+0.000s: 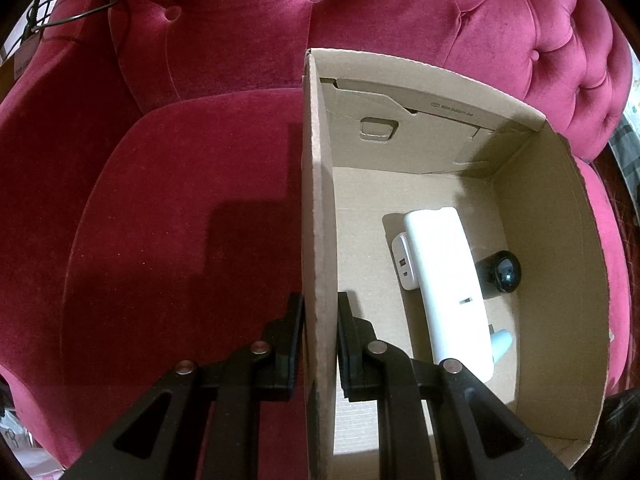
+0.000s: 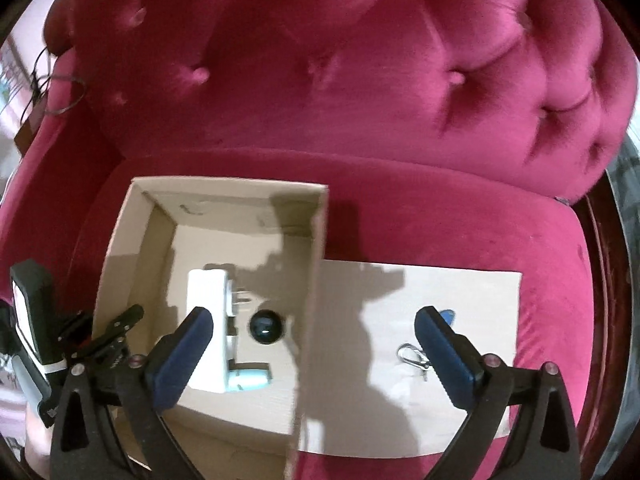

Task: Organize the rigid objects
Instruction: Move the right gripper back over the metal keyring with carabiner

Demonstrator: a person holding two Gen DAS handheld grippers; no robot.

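An open cardboard box (image 1: 316, 200) stands on a red sofa seat. My left gripper (image 1: 320, 300) is shut on the box's left wall, one finger outside and one inside. In the box lie a long white device (image 1: 444, 276), a white plug adapter (image 1: 402, 260), a black round lens-like piece (image 1: 505, 271) and a pale blue item (image 1: 502, 342). My right gripper (image 2: 314, 316) hangs open and holds nothing, straddling the box's right wall (image 2: 312, 264). On the flat cardboard flap (image 2: 460, 288) to the right lie a silver clip (image 2: 410, 356) and a blue item (image 2: 447, 315), half hidden behind the right finger.
The tufted red sofa back (image 2: 360, 60) rises behind the box, with armrests on both sides. A dark cable loop (image 1: 80, 4) lies on the left armrest. In the right wrist view, the left gripper (image 2: 128, 318) and a black device with a lit screen (image 2: 30, 312) sit at the box's left wall.
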